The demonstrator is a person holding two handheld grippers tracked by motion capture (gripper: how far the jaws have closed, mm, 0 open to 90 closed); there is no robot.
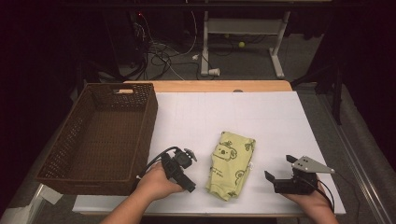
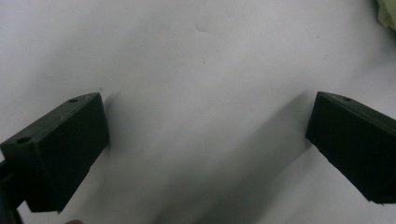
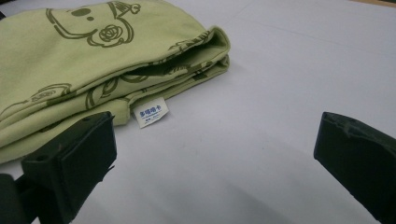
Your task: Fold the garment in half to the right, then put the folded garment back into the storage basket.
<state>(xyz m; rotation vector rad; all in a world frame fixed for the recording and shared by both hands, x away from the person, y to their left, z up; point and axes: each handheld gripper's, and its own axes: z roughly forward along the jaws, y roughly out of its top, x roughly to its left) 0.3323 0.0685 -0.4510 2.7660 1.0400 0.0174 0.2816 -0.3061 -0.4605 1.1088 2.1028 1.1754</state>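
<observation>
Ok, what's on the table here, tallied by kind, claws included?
Folded green cloth: 1
Brown woven basket: 1
Hand-held claws, left claw and right claw, both open: 2
Total: 4

1. The folded green garment point(image 3: 93, 60) is soft matt cloth with a printed white fabric label point(image 3: 151, 112).
2. The brown basket point(image 1: 100, 135) is rough woven wicker.
3. The white tabletop point(image 1: 261, 121) looks smooth and matt, edged in wood.
4. The right gripper point(image 3: 215, 154) has matt black plastic jaws.
</observation>
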